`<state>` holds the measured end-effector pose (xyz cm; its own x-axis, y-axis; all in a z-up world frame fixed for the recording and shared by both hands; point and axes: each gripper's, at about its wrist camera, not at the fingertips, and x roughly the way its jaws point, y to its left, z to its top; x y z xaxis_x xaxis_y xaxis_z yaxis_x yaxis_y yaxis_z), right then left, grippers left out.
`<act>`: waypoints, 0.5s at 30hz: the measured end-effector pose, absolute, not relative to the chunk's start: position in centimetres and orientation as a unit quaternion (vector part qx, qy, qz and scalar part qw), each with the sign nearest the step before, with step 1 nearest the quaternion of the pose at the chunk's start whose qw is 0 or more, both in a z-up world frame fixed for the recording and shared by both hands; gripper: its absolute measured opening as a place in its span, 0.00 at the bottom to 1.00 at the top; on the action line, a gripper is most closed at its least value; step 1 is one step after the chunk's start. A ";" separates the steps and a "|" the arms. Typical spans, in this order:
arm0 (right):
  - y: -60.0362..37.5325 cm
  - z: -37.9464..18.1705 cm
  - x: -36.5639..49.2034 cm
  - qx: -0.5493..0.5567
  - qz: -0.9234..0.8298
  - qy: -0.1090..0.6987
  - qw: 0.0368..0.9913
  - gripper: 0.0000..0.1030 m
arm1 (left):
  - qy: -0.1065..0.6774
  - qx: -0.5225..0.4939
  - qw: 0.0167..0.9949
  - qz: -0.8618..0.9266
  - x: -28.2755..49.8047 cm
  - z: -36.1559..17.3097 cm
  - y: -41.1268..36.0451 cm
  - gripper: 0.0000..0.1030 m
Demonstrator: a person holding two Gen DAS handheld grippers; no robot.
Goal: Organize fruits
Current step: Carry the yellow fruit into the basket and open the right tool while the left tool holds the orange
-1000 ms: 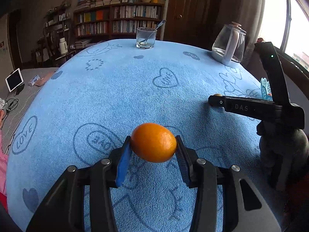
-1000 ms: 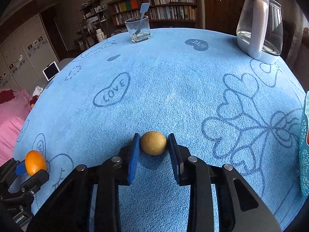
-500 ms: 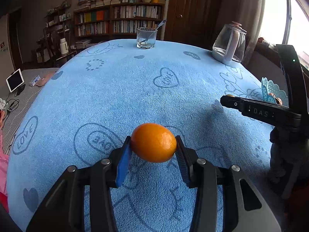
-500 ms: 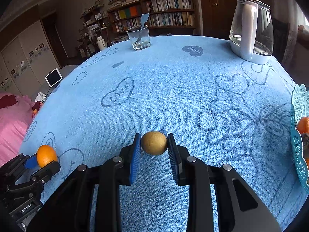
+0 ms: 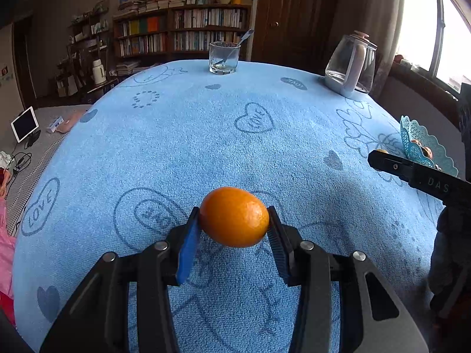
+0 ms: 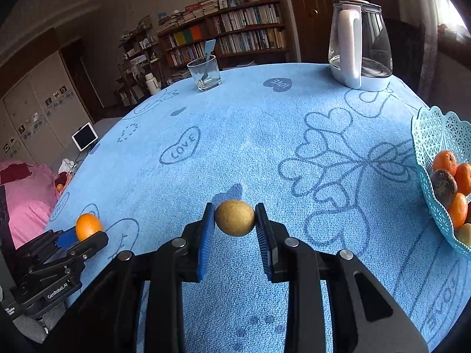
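1. Our left gripper [image 5: 234, 225] pinches an orange [image 5: 234, 217] between its two pads, and the fruit hangs clear of the cloth [image 5: 206, 135], its shadow just below it.
2. Our right gripper [image 6: 235, 219] is clamped on a small tan fruit [image 6: 235, 217], pads pressing both of its sides; this fruit too is held above the cloth, with a shadow beyond it.
3. In the right wrist view the left gripper shows at the lower left edge with the orange in its tips, well apart from the right gripper.
4. In the left wrist view the right gripper's black body reaches in from the right edge, its tip just in front of the basket [image 5: 424, 141].
5. The basket is turquoise lattice plastic with a scalloped rim and stands at the right edge of the table. In the right wrist view it holds several oranges [image 6: 446, 161], one dark fruit [image 6: 444, 184] among them, and a yellowish one [image 6: 465, 234] at the bottom edge.
6. At the far side of the table stand a glass [image 6: 204, 73] with a utensil in it and a kettle [image 6: 360, 44] with a white handle, well apart from each other.
7. Beyond the table we see bookshelves [image 5: 188, 29].
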<state>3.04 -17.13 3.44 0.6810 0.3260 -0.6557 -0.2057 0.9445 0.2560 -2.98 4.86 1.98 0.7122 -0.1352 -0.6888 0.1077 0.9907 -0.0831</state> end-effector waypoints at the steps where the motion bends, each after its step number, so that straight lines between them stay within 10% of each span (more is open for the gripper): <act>1: -17.4 3.5 2.8 0.084 0.144 0.371 0.914 0.28 | 0.374 -0.018 0.925 -0.065 -3.0 2.0 4.9 0.43; 15: -20.9 4.7 0.4 0.102 0.120 0.348 0.924 0.28 | 0.368 0.003 0.929 -0.045 -3.1 2.2 4.2 0.43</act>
